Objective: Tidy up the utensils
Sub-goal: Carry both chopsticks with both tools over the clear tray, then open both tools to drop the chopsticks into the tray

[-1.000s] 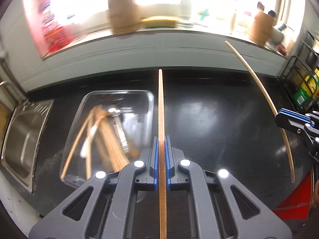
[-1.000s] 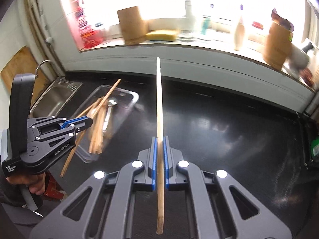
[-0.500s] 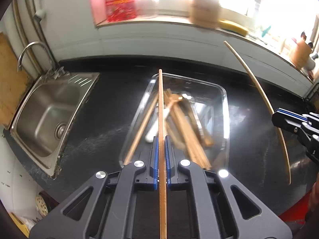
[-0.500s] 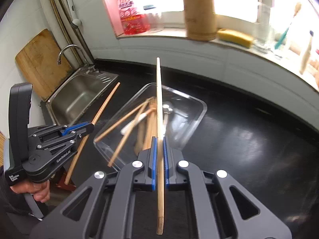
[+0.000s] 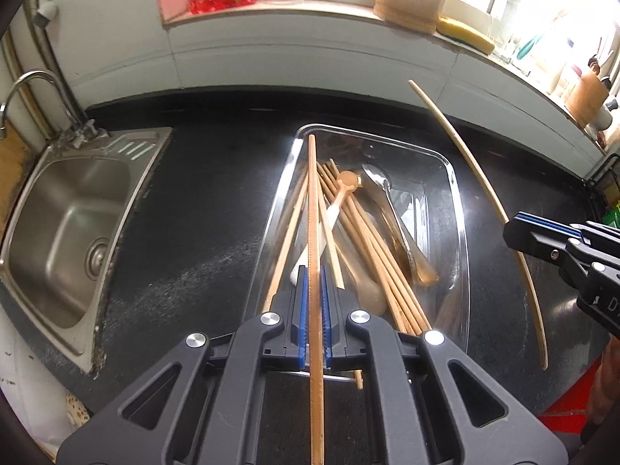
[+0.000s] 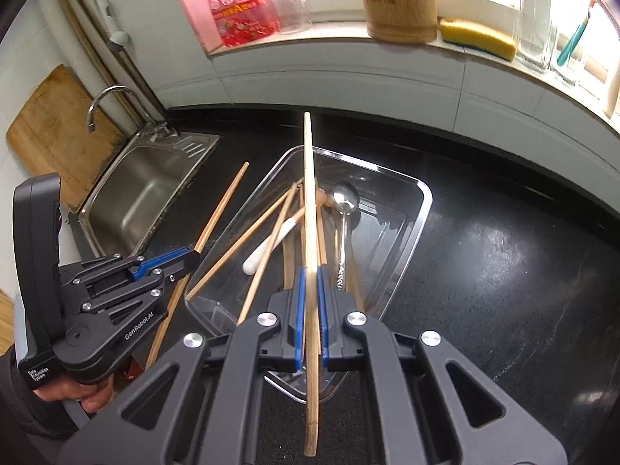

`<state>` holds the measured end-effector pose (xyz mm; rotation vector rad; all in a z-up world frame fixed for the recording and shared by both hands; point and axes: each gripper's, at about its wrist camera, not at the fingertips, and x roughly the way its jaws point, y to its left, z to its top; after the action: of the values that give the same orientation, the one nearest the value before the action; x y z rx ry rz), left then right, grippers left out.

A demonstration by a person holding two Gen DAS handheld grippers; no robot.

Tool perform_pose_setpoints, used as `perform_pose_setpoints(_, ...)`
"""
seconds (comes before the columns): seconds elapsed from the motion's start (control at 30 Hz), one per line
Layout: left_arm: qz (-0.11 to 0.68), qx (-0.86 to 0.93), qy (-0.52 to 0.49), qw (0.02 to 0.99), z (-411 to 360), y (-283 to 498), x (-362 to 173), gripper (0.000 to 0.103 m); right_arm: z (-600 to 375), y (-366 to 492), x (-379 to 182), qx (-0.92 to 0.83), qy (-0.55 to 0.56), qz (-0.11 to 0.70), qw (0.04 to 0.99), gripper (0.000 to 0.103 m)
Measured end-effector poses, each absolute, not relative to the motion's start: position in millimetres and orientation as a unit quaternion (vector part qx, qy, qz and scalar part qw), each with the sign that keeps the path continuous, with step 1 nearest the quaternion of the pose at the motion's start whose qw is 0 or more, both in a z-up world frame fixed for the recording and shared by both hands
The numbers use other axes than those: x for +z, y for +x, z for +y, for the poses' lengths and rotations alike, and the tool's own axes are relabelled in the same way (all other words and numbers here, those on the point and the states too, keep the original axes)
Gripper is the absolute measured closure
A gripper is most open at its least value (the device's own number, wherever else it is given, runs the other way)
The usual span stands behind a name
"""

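A clear plastic tray (image 5: pixel 459 209) (image 6: pixel 420 209) on the black counter holds several wooden chopsticks (image 5: pixel 372 244), a metal spoon (image 6: pixel 345 201) and a white-handled utensil (image 6: pixel 263 252). My left gripper (image 5: pixel 314 271) is shut on a wooden chopstick (image 5: pixel 312 193), held over the tray's left side. My right gripper (image 6: pixel 309 271) is shut on a paler wooden chopstick (image 6: pixel 308 178), held over the tray. The right gripper (image 5: pixel 515 226) also shows at the right of the left wrist view, with its chopstick (image 5: pixel 465 151). The left gripper (image 6: pixel 192 256) shows at the left of the right wrist view.
A steel sink (image 5: pixel 66 224) with a tap (image 6: pixel 108 95) lies left of the tray. On the windowsill stand a wooden utensil holder (image 6: pixel 399 0), a yellow sponge (image 6: pixel 478 37), a pink refill bag (image 6: pixel 240 11) and glass jars. A wooden cutting board (image 6: pixel 42 116) leans by the sink.
Both grippers swung left and moved in over the tray, each still holding its chopstick. The tray now lies straight ahead and closer in both views.
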<state>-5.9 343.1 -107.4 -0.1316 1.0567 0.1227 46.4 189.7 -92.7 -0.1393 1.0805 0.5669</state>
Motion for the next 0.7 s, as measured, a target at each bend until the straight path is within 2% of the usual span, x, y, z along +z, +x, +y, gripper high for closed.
perform_pose_setpoints(0.37,0.528,0.033,-0.084,0.845,349,33,-137,0.097,200,85,-133,0.251,-0.016,0.575,0.778,0.096)
perform_pose_setpoints(0.7,0.550,0.019,-0.086,0.831,351,60,-163,0.097,211,112,-161,0.248,-0.019,0.608,0.754,0.096)
